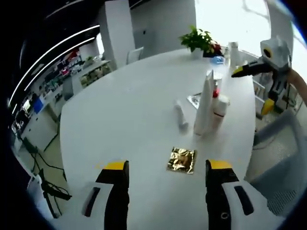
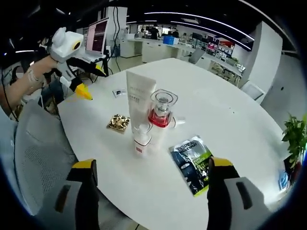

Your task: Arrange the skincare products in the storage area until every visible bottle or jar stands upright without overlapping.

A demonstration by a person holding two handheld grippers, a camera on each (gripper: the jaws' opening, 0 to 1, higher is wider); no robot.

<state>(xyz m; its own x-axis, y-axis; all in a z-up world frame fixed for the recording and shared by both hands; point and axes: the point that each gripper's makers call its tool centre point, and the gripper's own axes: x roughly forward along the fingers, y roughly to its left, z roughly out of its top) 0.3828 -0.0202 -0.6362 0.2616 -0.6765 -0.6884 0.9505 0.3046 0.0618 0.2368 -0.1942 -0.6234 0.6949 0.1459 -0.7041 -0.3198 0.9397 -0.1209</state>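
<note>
On the round white table (image 1: 129, 110) a tall white tube (image 1: 205, 103) (image 2: 140, 98) stands upright. Close beside it stand a clear-capped bottle with a red band (image 1: 217, 88) (image 2: 161, 112) and a small white bottle (image 1: 220, 108) (image 2: 142, 139). A short white tube (image 1: 181, 115) lies flat to their left. A gold foil sachet (image 1: 182, 160) (image 2: 118, 122) lies near my left gripper (image 1: 167, 165) (image 2: 93, 83), which is open and holds nothing. My right gripper (image 2: 153, 164) (image 1: 253, 89) is open too, short of a dark sachet (image 2: 192, 163).
A potted plant (image 1: 196, 39) (image 2: 295, 136) and a white bottle (image 1: 233, 50) stand at the table's far end. Mesh chairs (image 1: 283, 139) (image 2: 33, 143) sit at the table's edge. A small packet (image 2: 117, 92) lies near the rim. A screen (image 2: 98, 33) stands behind.
</note>
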